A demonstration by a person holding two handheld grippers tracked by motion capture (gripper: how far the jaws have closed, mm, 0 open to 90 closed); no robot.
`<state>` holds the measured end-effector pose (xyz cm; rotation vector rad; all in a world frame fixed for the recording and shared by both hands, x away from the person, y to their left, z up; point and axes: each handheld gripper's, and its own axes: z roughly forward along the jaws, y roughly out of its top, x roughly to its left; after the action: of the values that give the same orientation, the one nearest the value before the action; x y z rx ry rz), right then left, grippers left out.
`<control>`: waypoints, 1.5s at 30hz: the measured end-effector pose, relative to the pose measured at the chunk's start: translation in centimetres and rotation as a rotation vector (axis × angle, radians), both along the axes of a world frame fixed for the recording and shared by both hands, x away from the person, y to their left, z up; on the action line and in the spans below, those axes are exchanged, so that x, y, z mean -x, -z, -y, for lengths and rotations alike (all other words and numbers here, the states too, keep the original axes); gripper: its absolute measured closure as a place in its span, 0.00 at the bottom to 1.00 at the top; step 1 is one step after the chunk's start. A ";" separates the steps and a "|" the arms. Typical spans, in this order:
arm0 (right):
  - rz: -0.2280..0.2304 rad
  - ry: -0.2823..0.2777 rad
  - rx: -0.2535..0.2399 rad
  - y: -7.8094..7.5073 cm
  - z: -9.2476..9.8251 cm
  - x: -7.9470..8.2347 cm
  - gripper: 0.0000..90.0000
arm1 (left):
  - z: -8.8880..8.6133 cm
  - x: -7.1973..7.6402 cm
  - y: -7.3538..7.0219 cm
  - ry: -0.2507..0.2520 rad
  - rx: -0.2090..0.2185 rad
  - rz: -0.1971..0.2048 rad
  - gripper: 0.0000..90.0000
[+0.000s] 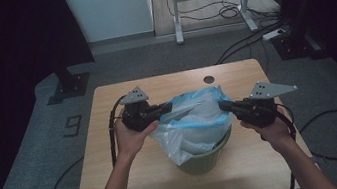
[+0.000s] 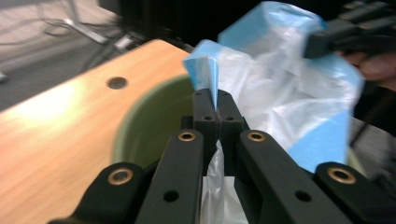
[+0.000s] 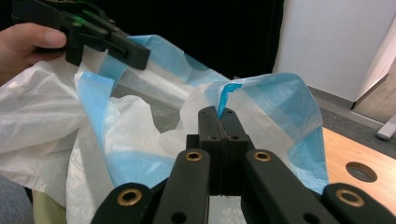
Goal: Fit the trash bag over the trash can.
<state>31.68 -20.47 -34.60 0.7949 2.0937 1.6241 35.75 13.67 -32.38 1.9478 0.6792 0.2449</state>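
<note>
On the wooden table (image 1: 119, 182) stands a green bin (image 1: 201, 160) with a white, blue-edged bag (image 1: 193, 121) seemingly half inside it. The left tool (image 1: 166, 108) pinches the bag's blue rim on one side, the right tool (image 1: 224, 106) on the opposite side, both clamped tight on the plastic.

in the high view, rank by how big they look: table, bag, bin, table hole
1. table, by far the largest
2. bag, spread wide between the left gripper and right gripper
3. bin, though the bag covers much of it, so this rank is unsure
4. table hole, smallest
</note>
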 end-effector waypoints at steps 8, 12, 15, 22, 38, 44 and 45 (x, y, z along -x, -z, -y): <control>-0.004 0.047 0.010 0.0 1.6 0.4 0.99 | -2.4 0.3 -0.3 -0.133 0.134 0.065 1.00; -0.003 0.068 0.003 -0.1 2.6 0.6 0.99 | -3.2 0.9 -0.4 -0.147 0.156 0.070 1.00; -0.002 0.084 -0.001 -0.1 3.5 1.0 0.99 | -3.8 1.5 -0.5 -0.152 0.175 0.072 1.00; 0.018 0.105 -0.020 -0.6 5.1 2.1 0.99 | -5.2 2.8 -0.4 -0.153 0.219 0.088 1.00; 0.004 0.061 -0.014 1.9 4.6 4.7 0.99 | -7.1 6.9 3.1 -0.103 0.241 0.084 1.00; -0.021 0.038 0.009 3.7 4.1 5.3 0.93 | -7.4 7.9 4.5 -0.080 0.237 0.072 0.97; -0.027 0.033 0.007 3.9 4.1 5.2 0.89 | -7.4 7.9 4.6 -0.074 0.237 0.069 0.96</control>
<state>26.46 -24.54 -38.46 0.8491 2.0921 1.5970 27.87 21.03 -36.98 1.6836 0.7031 0.2636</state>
